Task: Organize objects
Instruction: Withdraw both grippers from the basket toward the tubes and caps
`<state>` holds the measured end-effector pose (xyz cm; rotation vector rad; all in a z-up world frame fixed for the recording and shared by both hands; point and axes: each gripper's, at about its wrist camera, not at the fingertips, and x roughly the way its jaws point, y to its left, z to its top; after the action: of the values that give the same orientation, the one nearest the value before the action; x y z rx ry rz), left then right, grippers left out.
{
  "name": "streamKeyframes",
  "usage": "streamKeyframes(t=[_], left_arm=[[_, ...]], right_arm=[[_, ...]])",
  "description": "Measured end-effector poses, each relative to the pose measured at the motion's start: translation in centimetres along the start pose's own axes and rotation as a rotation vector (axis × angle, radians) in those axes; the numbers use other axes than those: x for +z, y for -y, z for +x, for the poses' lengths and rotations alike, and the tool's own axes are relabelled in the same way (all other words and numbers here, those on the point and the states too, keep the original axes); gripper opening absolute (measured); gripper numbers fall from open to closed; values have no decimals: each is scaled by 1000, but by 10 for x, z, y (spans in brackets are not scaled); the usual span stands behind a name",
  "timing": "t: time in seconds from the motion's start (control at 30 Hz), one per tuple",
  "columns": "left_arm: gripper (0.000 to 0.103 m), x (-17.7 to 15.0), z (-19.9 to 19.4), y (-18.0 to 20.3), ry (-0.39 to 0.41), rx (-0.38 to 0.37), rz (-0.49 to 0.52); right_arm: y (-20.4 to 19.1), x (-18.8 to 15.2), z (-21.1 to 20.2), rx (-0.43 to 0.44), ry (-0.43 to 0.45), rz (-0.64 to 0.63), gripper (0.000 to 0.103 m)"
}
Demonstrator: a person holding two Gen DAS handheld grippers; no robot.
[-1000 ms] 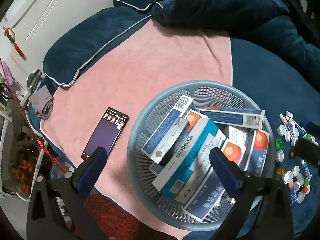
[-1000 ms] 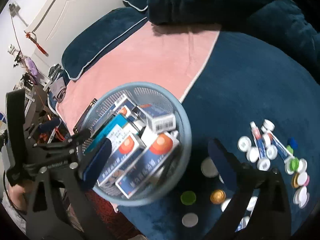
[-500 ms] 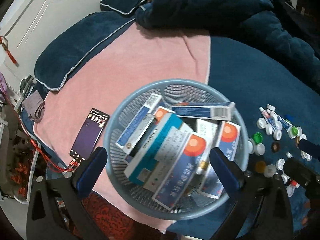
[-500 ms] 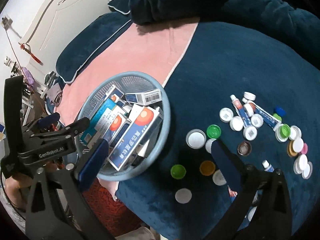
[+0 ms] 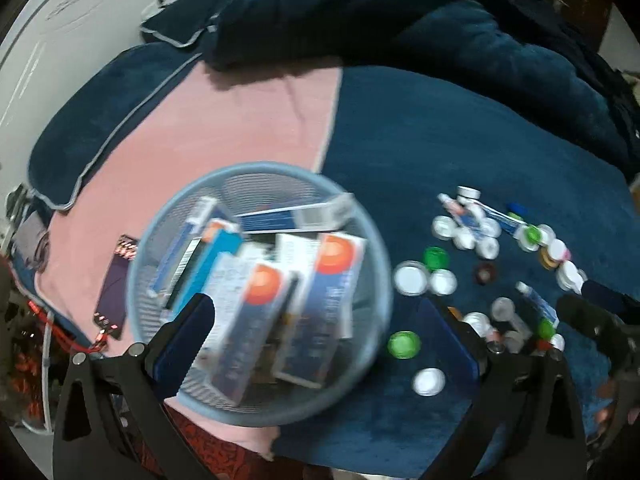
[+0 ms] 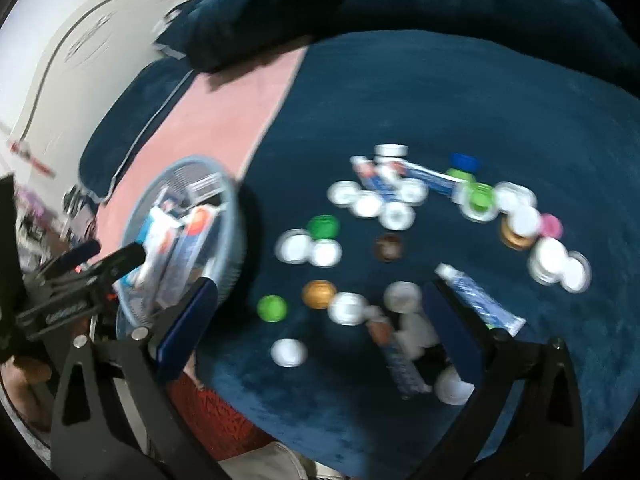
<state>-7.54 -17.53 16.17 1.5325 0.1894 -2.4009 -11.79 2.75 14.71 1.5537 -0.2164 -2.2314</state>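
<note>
A round blue mesh basket (image 5: pixel 168 216) full of medicine boxes (image 5: pixel 320 300) sits on the bed, half on a pink towel; it also shows in the right wrist view (image 6: pixel 236 240). Several bottle caps (image 6: pixel 320 294) and small tubes (image 6: pixel 480 300) lie scattered on the dark blue blanket (image 6: pixel 460 92). My left gripper (image 5: pixel 316 340) is open and empty above the basket's right side. My right gripper (image 6: pixel 316 320) is open and empty above the caps. Both views are blurred.
A phone (image 5: pixel 116 292) lies on the pink towel (image 5: pixel 224 128) left of the basket. Dark blue pillows (image 5: pixel 360 12) are piled at the back. The bed's front edge runs just below the grippers. A white headboard (image 5: pixel 52 20) is at far left.
Both grippers have swung to the right, from over the basket toward the scattered caps and tubes. Both stay open and empty.
</note>
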Motion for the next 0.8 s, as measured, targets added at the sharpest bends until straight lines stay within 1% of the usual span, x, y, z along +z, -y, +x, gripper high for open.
streamKeyframes(t=[0.13,0.23,0.47,0.53,0.57,0.6,0.63,0.7,0.73,0.8], left_arm=[[102,2,4,33,-7,-30,48],[102,2,7,54,-18,-55,85],[102,1,23,90,-70,-107,124],[102,0,27,97,-79,-112,139],[102,-1,29,101,-82,-111,150],[102,-1,30,102,-85,-109,156],[102,-1,32,104,-89,-106,161],[102,-2,34,107,-100,-104,165],[102,-3,35,108,-103,-106,167],[102,-3,37,109,-112,-119,167]], right_arm=[[35,-2,-4,-46,-13,73,103],[59,-6,-2,-92,-45,106,103],[87,-16,22,-157,-140,56,101],[94,-16,29,-163,-155,49,95],[98,-15,34,-169,-161,45,85],[102,-15,37,-173,-166,43,78],[105,-14,41,-175,-171,44,76],[112,-13,50,-164,-183,47,64],[114,-13,56,-156,-197,42,62],[113,-13,66,-156,-220,15,51]])
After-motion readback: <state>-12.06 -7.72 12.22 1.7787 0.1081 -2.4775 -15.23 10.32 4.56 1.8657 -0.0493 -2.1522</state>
